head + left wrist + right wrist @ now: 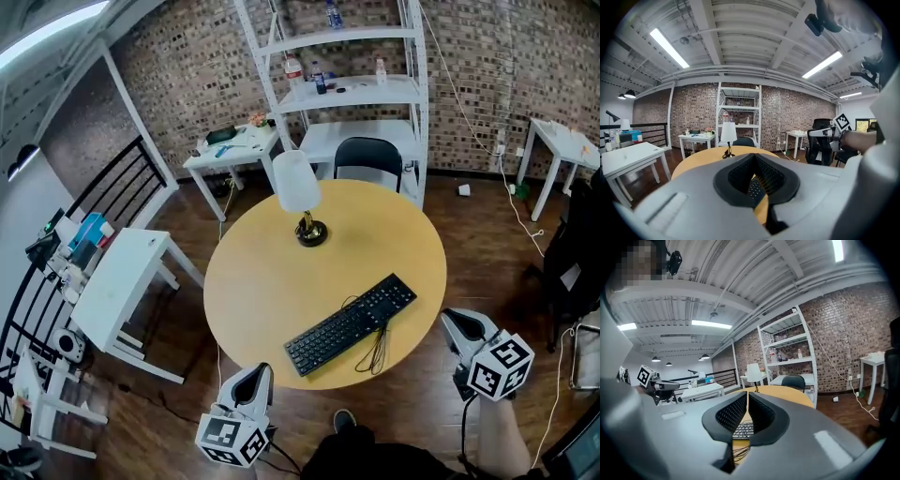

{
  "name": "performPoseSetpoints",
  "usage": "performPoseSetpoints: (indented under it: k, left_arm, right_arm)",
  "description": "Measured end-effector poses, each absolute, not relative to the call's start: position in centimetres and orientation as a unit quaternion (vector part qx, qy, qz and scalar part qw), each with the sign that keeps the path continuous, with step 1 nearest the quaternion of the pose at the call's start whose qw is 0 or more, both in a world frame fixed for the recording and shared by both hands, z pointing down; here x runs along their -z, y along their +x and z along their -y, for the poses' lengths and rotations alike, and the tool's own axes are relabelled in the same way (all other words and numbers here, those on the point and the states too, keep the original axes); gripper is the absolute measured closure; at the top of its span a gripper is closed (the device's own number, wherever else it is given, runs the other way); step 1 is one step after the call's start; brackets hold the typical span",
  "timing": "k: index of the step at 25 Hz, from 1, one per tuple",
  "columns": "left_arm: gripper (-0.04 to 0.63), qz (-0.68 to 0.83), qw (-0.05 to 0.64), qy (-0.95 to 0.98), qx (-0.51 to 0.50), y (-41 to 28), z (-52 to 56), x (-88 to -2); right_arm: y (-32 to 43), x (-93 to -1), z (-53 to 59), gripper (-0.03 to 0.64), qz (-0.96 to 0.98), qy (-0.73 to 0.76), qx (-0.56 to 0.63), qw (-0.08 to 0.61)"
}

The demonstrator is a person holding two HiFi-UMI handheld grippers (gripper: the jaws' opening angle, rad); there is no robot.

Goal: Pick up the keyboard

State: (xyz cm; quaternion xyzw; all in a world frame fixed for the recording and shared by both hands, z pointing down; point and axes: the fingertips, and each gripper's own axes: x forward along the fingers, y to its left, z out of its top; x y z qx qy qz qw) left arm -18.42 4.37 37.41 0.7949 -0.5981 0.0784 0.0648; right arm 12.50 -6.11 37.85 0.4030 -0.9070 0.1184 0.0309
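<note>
A black keyboard lies slantwise on the near part of the round yellow table, its cable bunched at the table's near edge. Both grippers are off the table, below its near edge. My left gripper is at the keyboard's near-left, jaws shut and empty. My right gripper is to the keyboard's right, jaws shut with only a thin slit, nothing between them. In the left gripper view the keyboard shows just past the shut gripper. The right gripper view shows its keys beyond the gripper.
A white-shaded lamp stands on the table's far side. A black chair and white shelving are behind it. A white side table stands left, a black office chair right. My shoe shows at the bottom.
</note>
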Motion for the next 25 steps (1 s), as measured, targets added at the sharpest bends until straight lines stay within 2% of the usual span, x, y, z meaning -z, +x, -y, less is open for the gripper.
performPoseSetpoints:
  k: [13,18,25]
  left_arm:
    - [0.579,0.55,0.096,0.826,-0.071,-24.6,3.7,-39.4]
    - [0.58,0.532,0.114,0.836,-0.073,-22.6,5.8,-40.3]
    - [0.58,0.533,0.115,0.835,-0.072,-20.4,7.9,-38.3]
  right_arm:
    - [5.5,-38.7,13.4,0.598,0.889,0.435,-0.129,0.062]
    - [4.9,-39.1,15.4,0.598,0.894,0.42,-0.132,0.084]
    - [5.2,-37.6,19.9,0.598,0.908,0.393,-0.13,0.063]
